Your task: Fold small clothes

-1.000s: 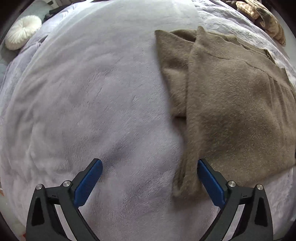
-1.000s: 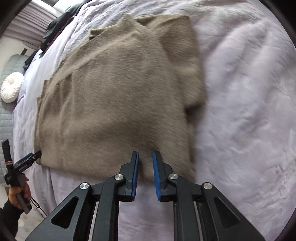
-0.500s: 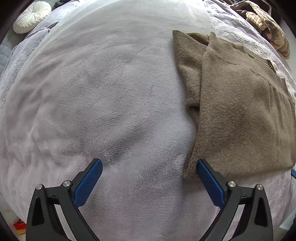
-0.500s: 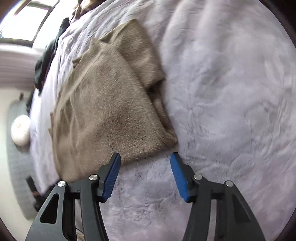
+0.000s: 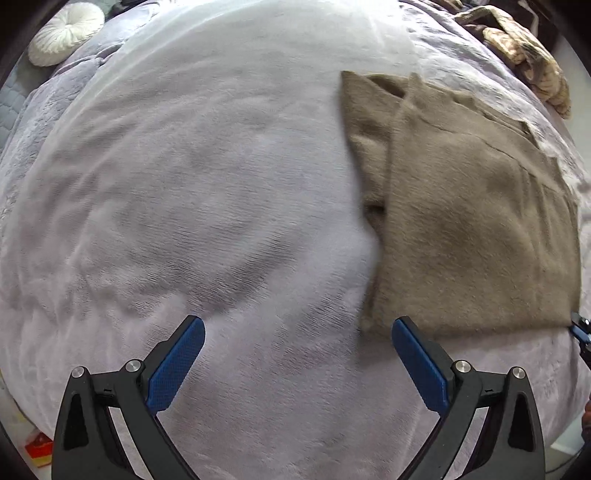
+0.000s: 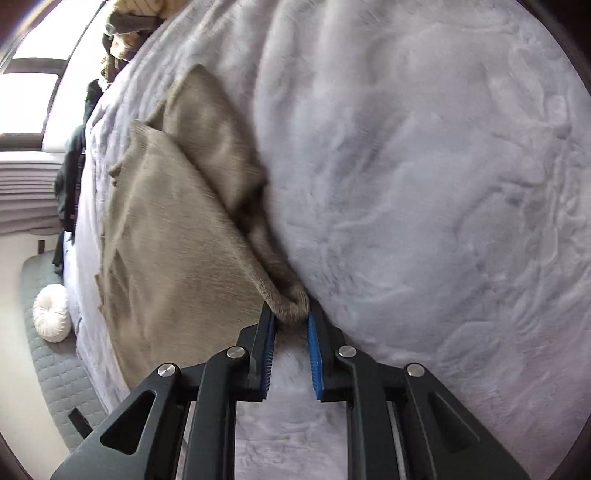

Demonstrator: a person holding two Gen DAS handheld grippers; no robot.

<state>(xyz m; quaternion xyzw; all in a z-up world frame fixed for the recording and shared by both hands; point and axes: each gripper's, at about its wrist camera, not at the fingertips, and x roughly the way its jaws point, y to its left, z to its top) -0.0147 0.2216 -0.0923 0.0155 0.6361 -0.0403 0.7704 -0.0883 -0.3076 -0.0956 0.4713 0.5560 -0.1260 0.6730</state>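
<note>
A brown fuzzy sweater (image 5: 461, 221), partly folded with one sleeve tucked under, lies flat on the pale lilac blanket (image 5: 184, 184). My left gripper (image 5: 297, 323) hangs open above the blanket, its right finger just off the sweater's near left corner, with nothing between its fingers. In the right wrist view the sweater (image 6: 177, 240) stretches away to the upper left. My right gripper (image 6: 290, 319) is closing, and the sweater's rolled near corner sits pinched between its blue fingertips. A bit of that gripper (image 5: 580, 328) shows at the sweater's right corner in the left wrist view.
A round white cushion (image 5: 66, 33) lies on a grey quilted seat (image 6: 55, 369) beside the bed. A patterned cloth pile (image 5: 524, 55) sits at the far edge, dark clothing (image 6: 70, 177) hangs by the window. Wide bare blanket (image 6: 424, 184) spreads beside the sweater.
My right gripper opened, rolled, slid to the sweater's near corner and closed on it. My left gripper drew back from the sweater's edge and stayed open.
</note>
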